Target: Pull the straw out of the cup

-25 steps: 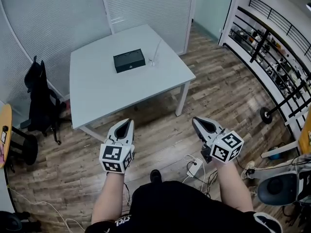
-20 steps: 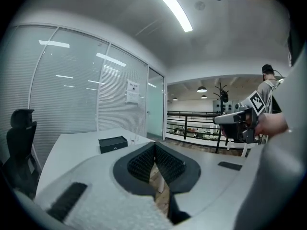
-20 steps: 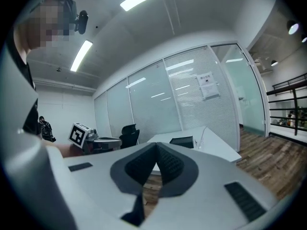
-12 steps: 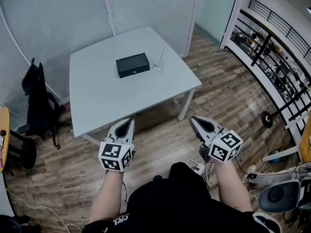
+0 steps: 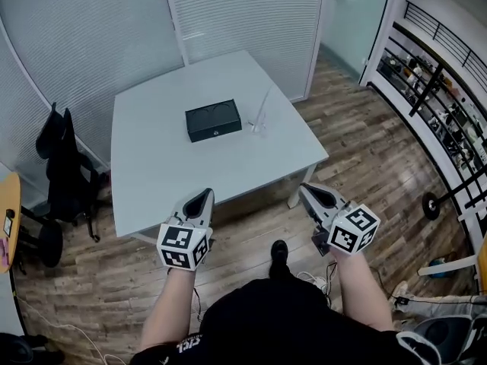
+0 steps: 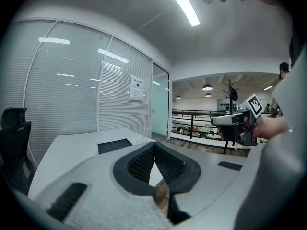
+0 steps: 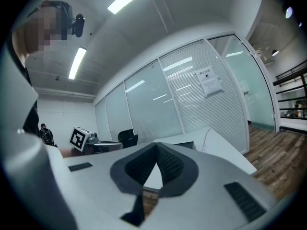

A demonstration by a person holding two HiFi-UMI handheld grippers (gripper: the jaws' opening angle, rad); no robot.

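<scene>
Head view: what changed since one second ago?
The person has stepped toward the table, which now lies nearer the left gripper and right gripper. Nothing was taken or let go. Both grippers stay shut and empty; the black box and the cup with its straw stand as before.

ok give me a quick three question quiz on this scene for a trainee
1. True or false: the left gripper holds the straw.
2. In the head view, what lies on the table just left of the cup? A) black box B) laptop C) plate
3. How do the jaws of the right gripper stand?

Key:
1. False: its jaws are shut and empty; the straw stands in the cup.
2. A
3. Together, with nothing between them.
</scene>
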